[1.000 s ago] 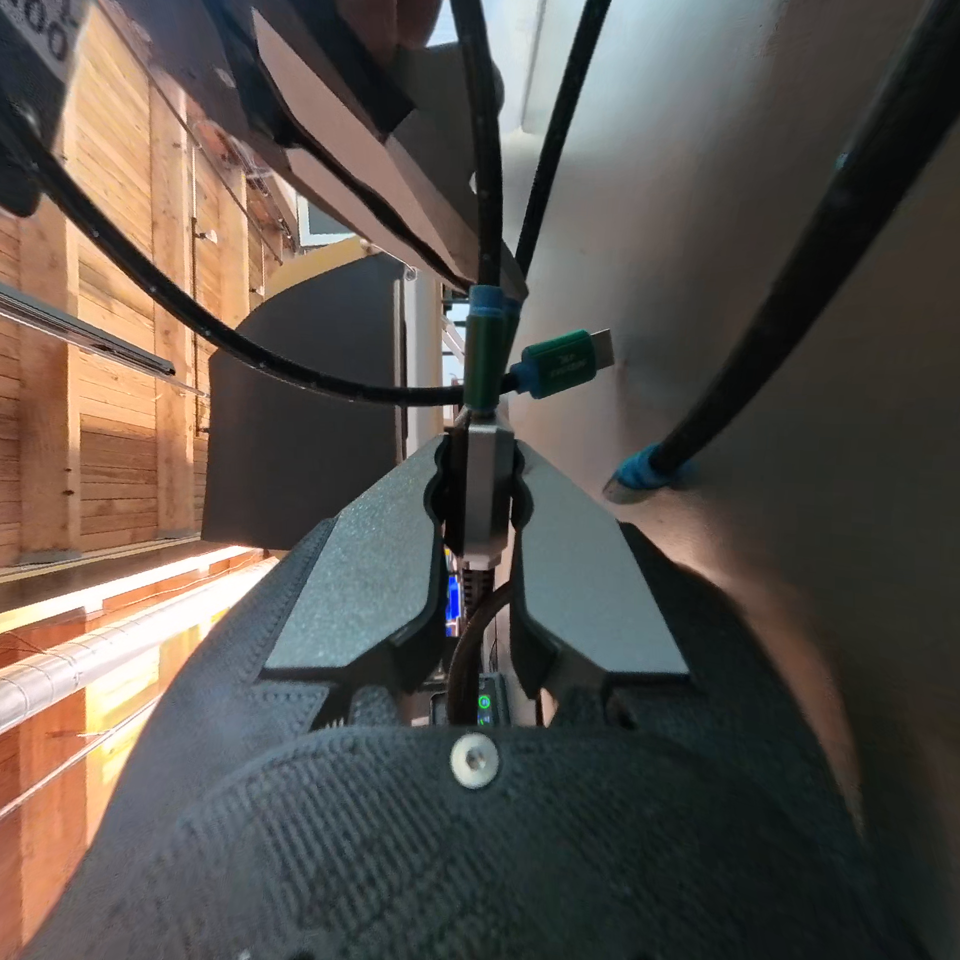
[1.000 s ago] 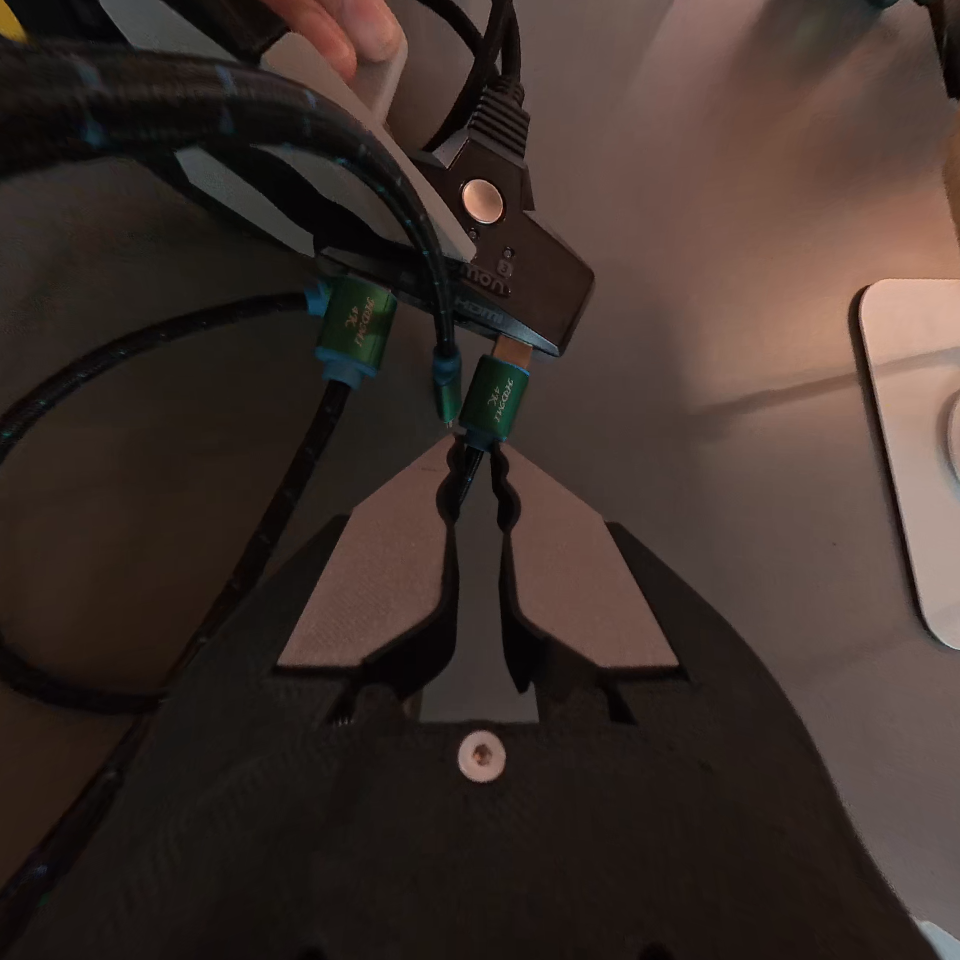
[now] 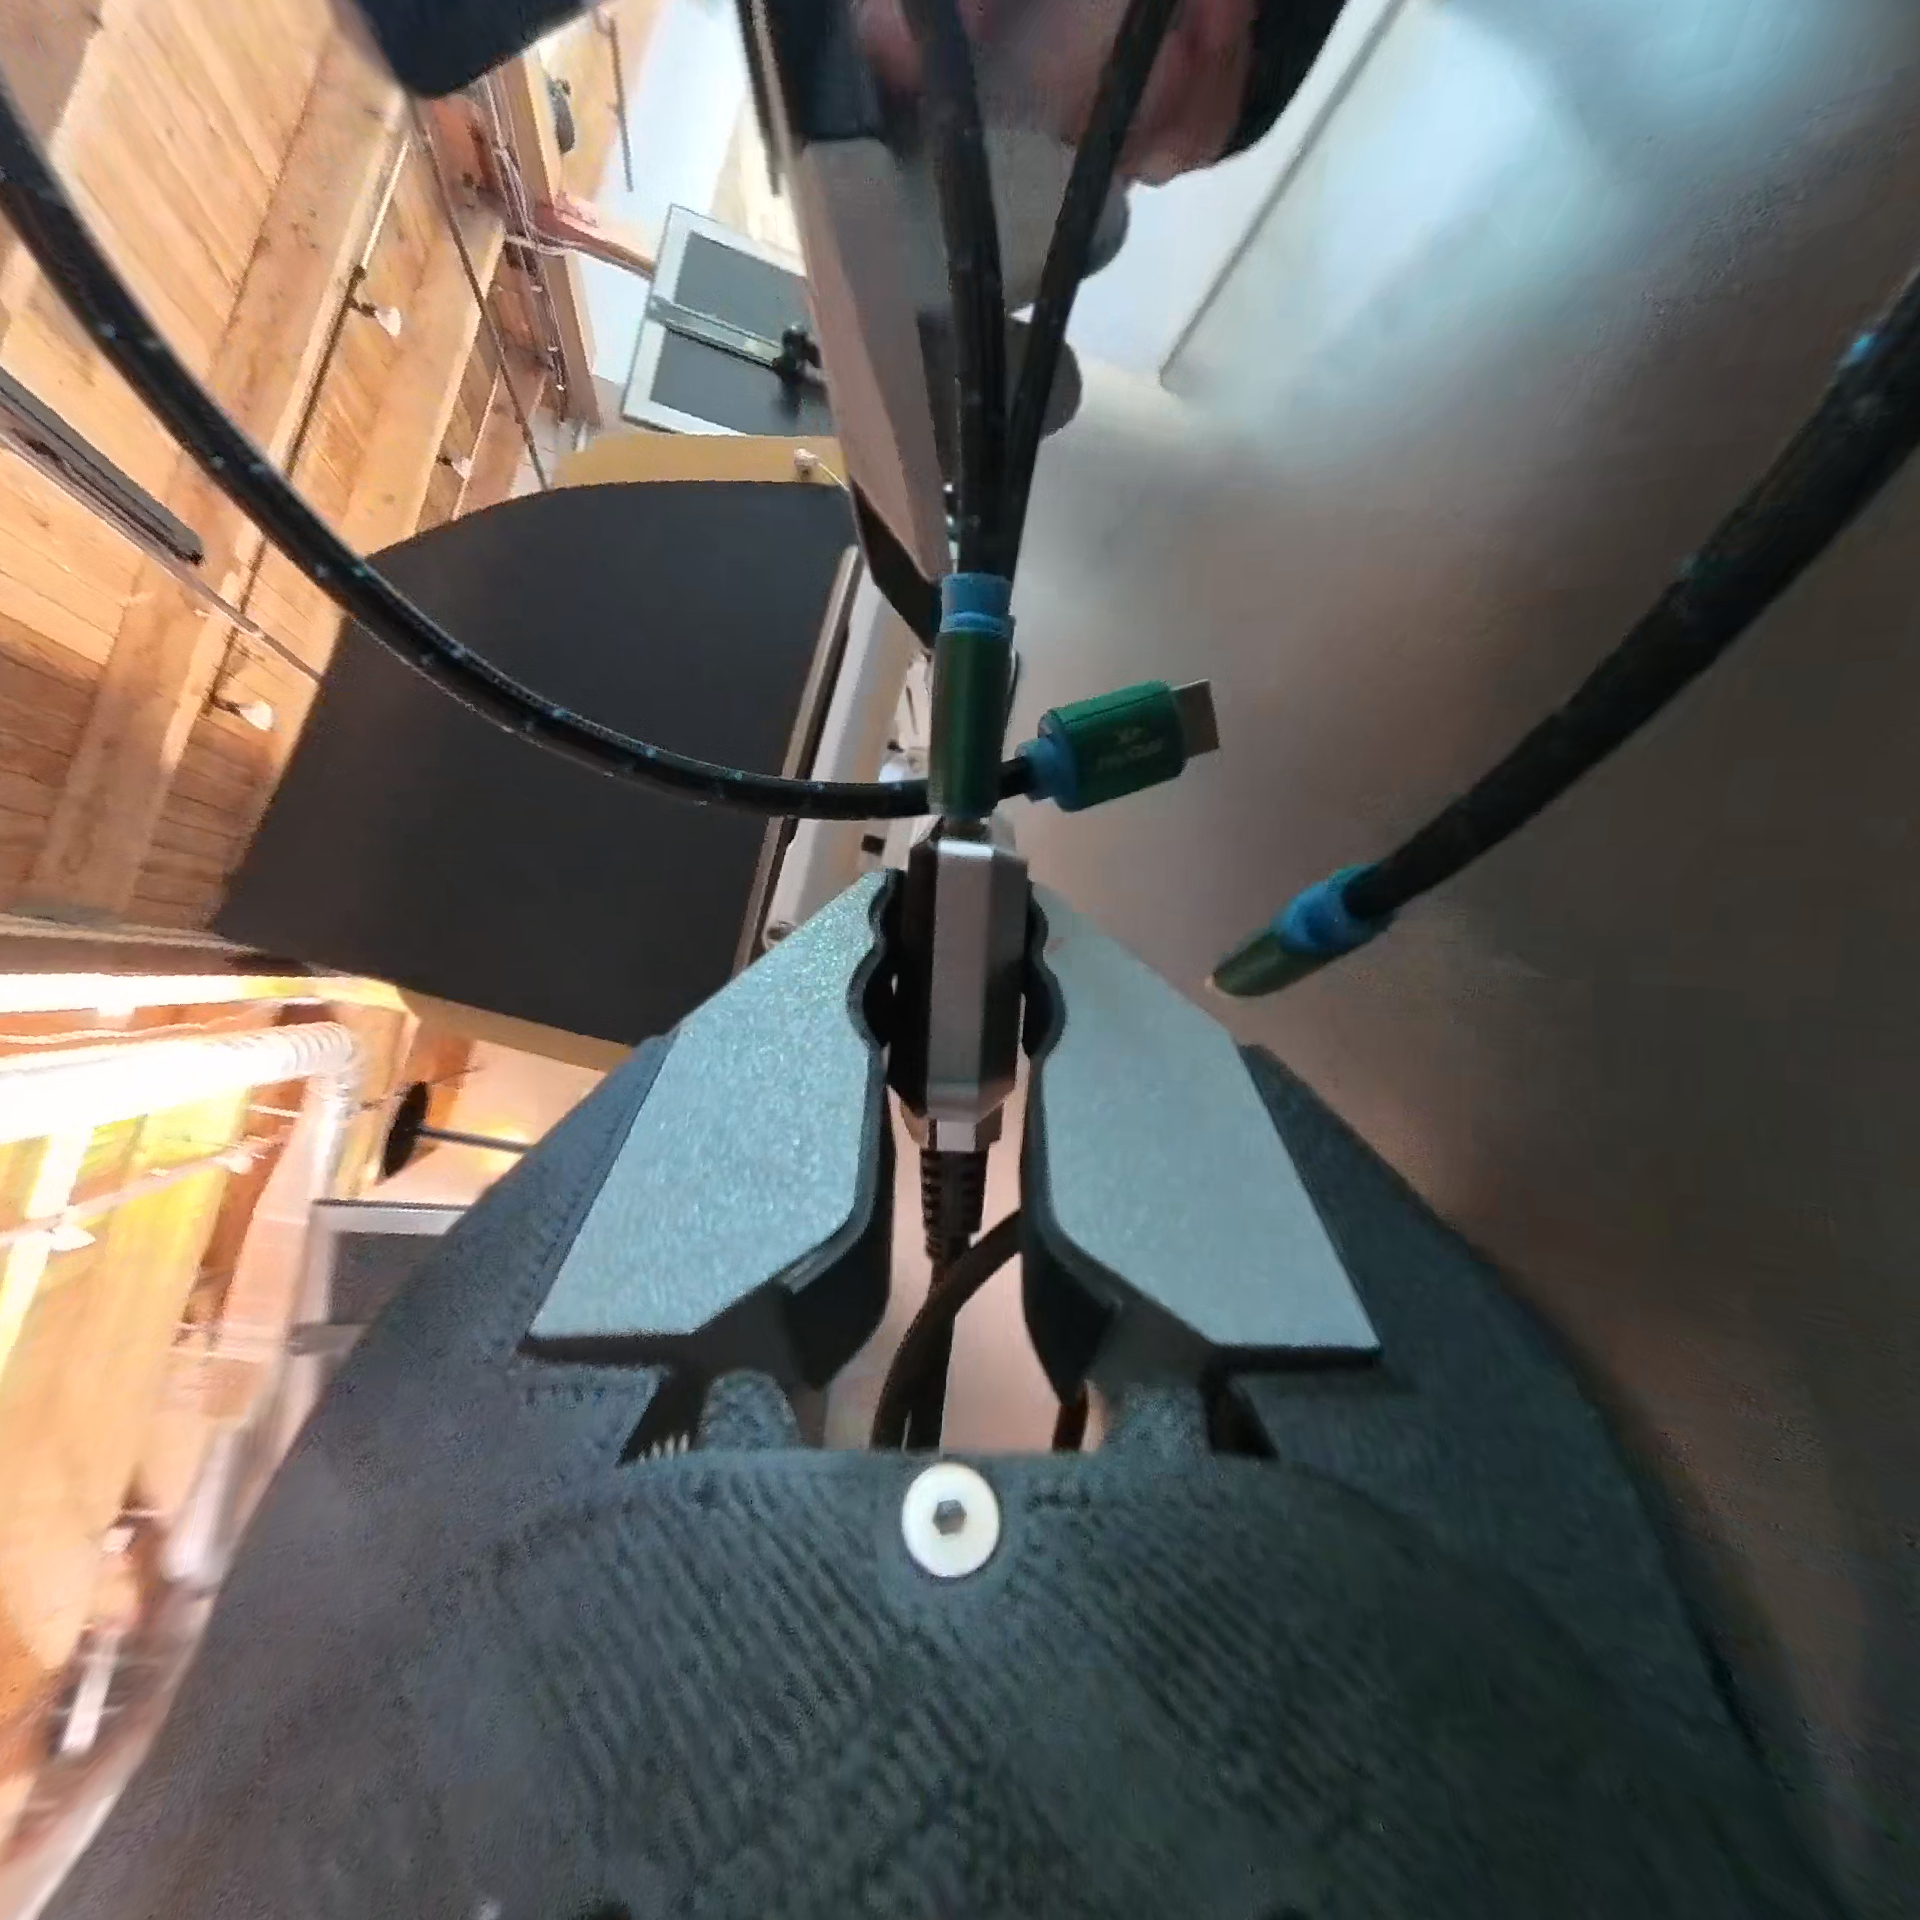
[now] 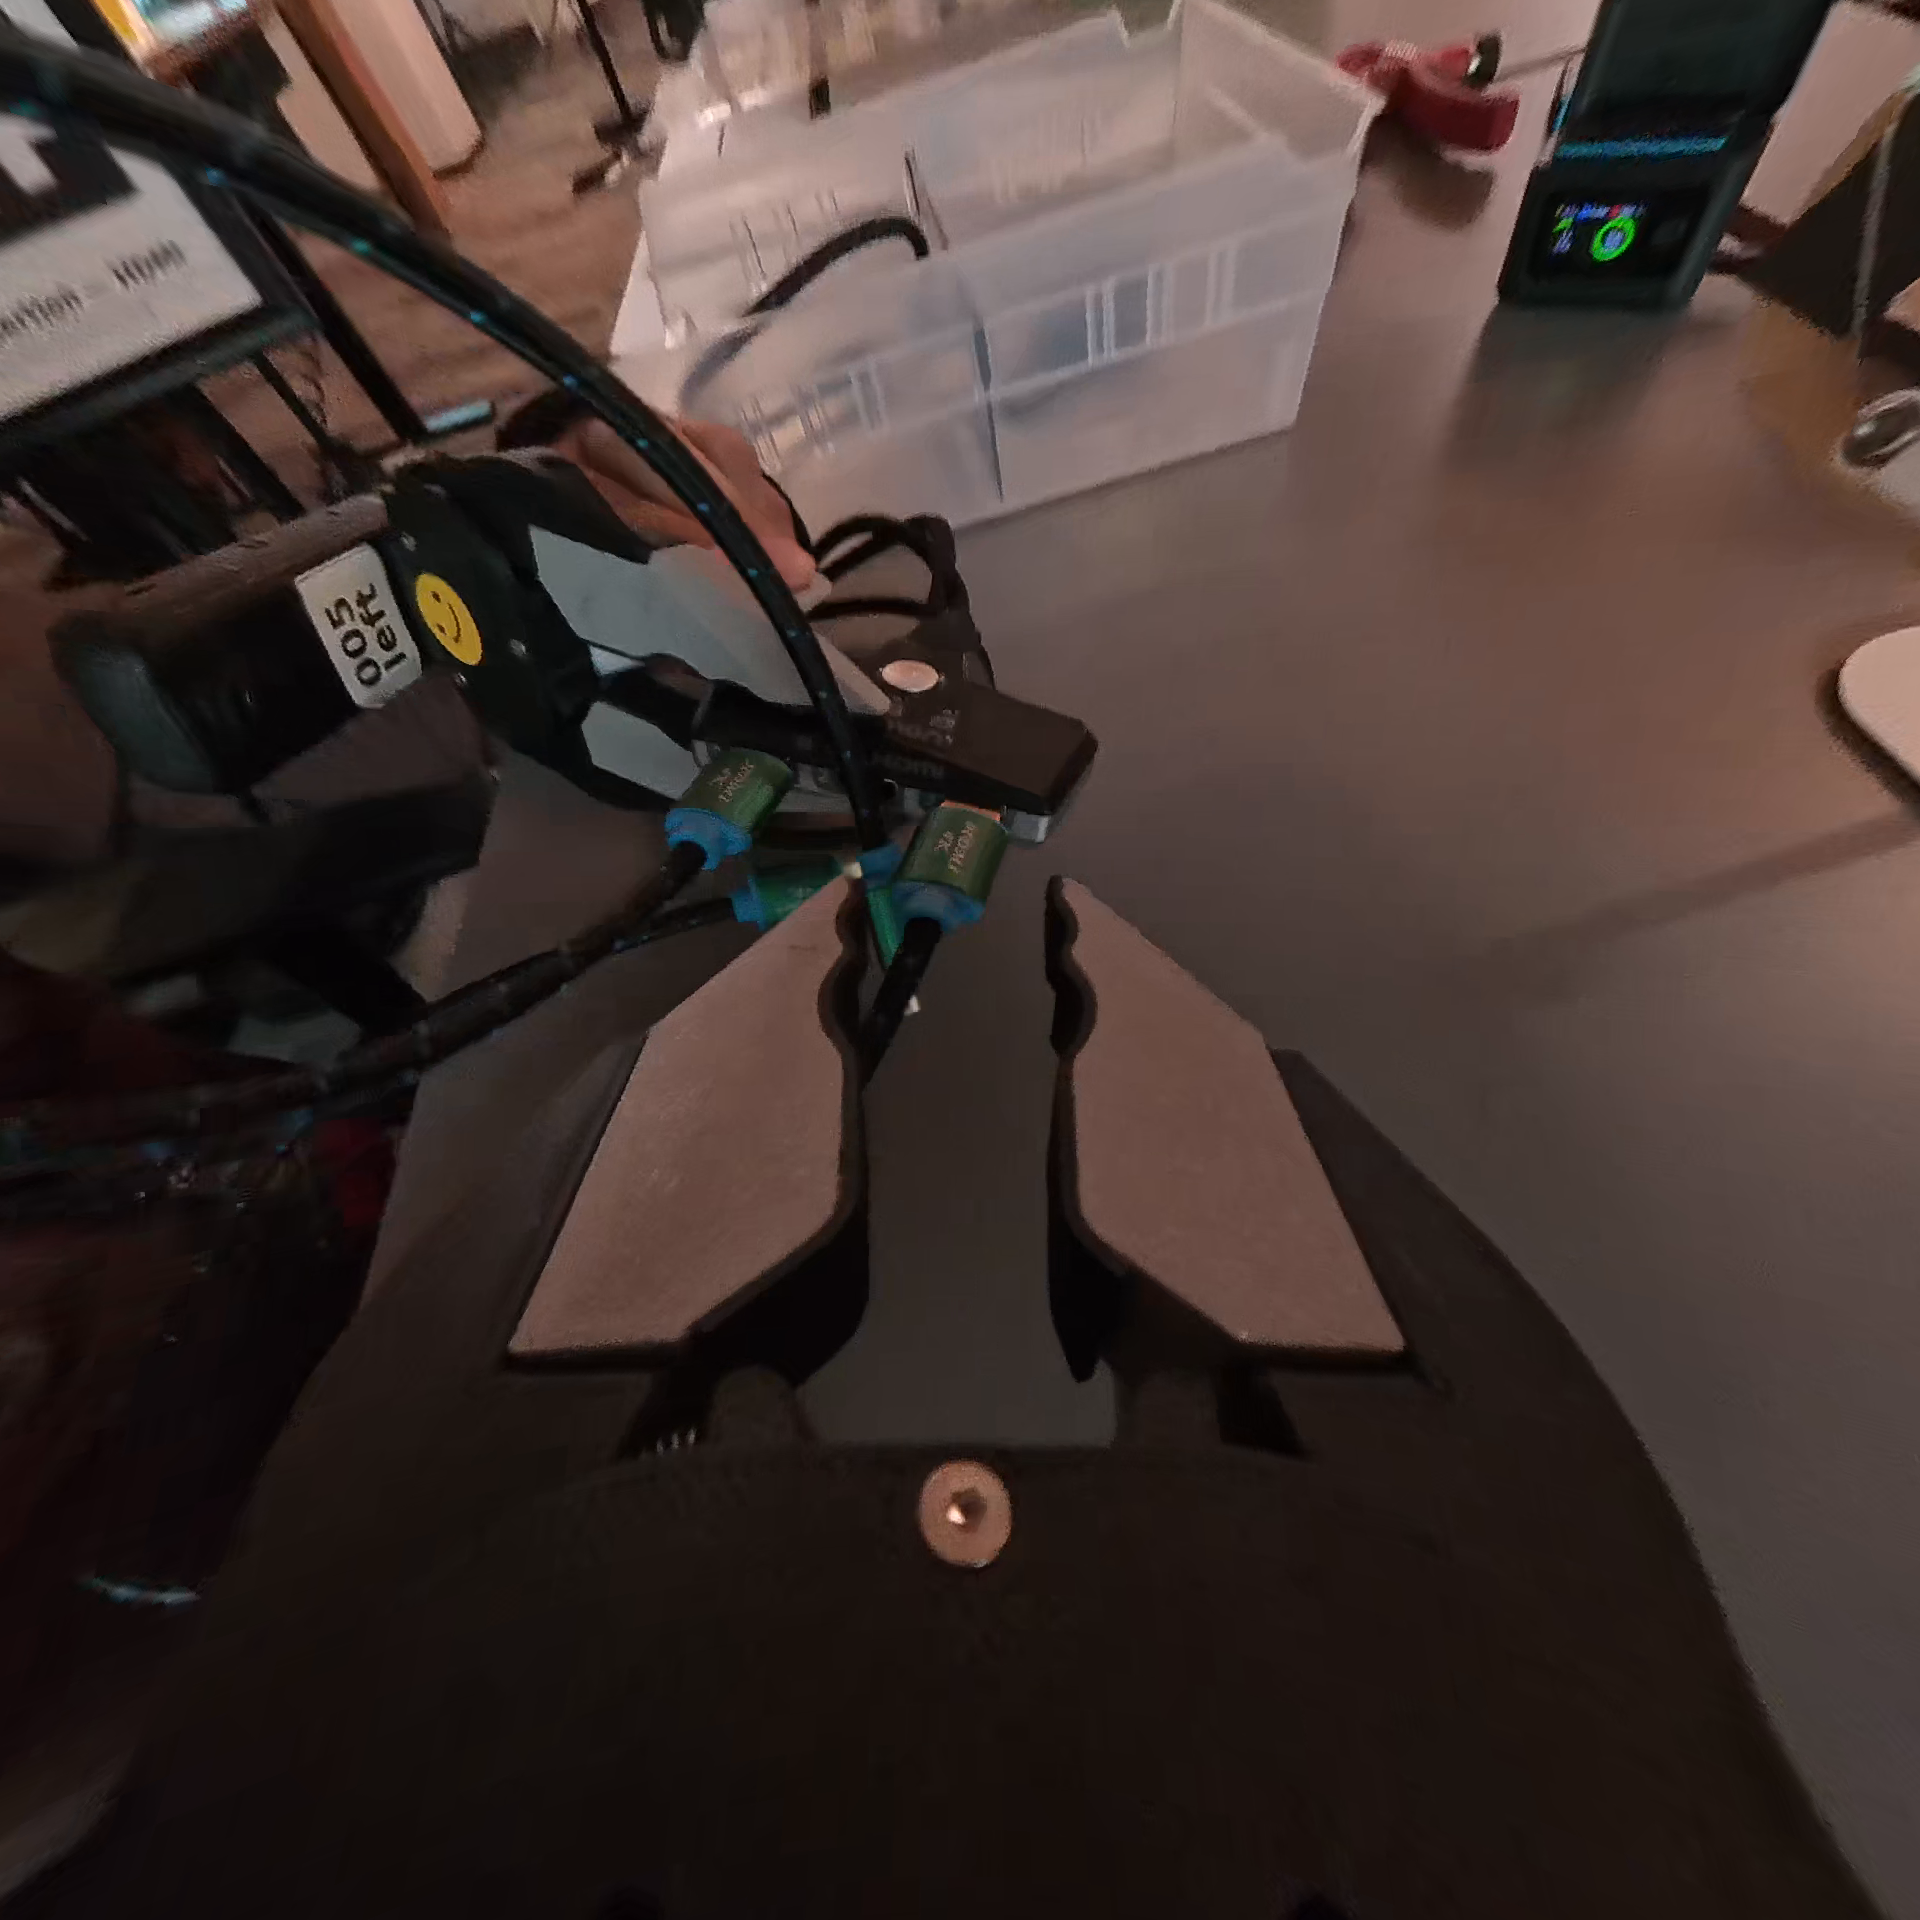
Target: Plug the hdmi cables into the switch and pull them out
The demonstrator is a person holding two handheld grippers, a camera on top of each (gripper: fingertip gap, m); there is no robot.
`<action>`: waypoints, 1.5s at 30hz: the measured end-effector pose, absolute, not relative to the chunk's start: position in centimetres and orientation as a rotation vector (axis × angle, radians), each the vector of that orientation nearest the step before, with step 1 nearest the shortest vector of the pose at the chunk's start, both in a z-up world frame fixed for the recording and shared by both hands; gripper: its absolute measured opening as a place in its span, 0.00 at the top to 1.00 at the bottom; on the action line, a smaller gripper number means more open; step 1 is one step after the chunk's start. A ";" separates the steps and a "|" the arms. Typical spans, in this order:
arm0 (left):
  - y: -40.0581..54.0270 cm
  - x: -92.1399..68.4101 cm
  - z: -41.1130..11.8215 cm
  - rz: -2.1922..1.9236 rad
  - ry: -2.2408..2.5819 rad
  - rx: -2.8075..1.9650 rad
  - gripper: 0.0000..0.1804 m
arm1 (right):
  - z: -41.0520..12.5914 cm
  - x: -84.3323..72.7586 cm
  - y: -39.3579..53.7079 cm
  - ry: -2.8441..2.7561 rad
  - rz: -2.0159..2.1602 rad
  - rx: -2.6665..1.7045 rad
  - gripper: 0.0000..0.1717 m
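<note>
- While the left gripper (image 3: 961, 966) clamps the switch (image 3: 961, 977) edge-on, both pads press against the sides of its grey and black body, seen close between the fingertips in the left wrist view.
- From the right wrist view the same switch (image 4: 977, 743) shows as a flat black box with a round button on top, held above the grey table (image 4: 1455, 883) by the left gripper (image 4: 665, 665), which enters from the left.
- A green HDMI plug (image 4: 951, 852) with a blue collar sits in the port on the switch's near right edge; its braided black cable (image 4: 894, 997) runs back toward the camera.
- The right gripper (image 4: 951, 935) has its fingers spread apart; that cable passes between them close to the left finger (image 4: 727, 1091), with clear space to the right finger (image 4: 1174, 1122), so nothing is gripped.
- A second green plug (image 4: 732, 795) is at the switch's near edge, farther left; whether it is fully seated I cannot tell.
- A loose green plug (image 3: 1127, 743) hangs in the air just right of the switch's far end in the left wrist view, and another loose plug (image 3: 1278, 951) dangles farther right.
- Far behind the switch stands a clear plastic bin (image 4: 1039, 291); to the far right, a small dark device with a lit screen (image 4: 1610, 218).
</note>
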State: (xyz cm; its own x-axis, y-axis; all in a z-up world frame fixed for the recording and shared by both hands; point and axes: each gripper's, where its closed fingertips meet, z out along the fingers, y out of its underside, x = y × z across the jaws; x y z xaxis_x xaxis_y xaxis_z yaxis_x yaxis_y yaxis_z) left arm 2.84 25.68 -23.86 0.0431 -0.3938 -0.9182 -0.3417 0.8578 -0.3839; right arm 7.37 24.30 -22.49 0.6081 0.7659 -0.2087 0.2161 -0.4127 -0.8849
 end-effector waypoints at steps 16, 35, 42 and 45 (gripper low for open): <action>23.1 1.3 -19.5 -0.871 1.439 -0.801 0.90 | -20.6 5.5 23.0 -0.905 0.778 -1.728 0.69; 21.3 2.5 -21.3 -0.919 1.501 -0.873 0.84 | -22.3 2.2 22.1 -1.133 0.508 -1.646 0.87; 21.3 2.4 -21.2 -0.915 1.519 -0.856 0.89 | -22.6 2.2 21.8 -1.137 0.539 -1.696 0.85; 21.2 2.4 -20.9 -0.940 1.508 -0.857 0.90 | -22.3 2.4 21.8 -1.121 0.566 -1.702 0.85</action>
State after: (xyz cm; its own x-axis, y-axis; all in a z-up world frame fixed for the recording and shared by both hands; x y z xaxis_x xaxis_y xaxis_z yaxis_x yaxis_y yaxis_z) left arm 2.43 21.25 -20.95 -0.1285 -0.9005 -0.4155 -0.0236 0.4216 -0.9065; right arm 2.37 21.75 -22.33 0.4651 0.8762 0.1266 0.4187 -0.0917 -0.9035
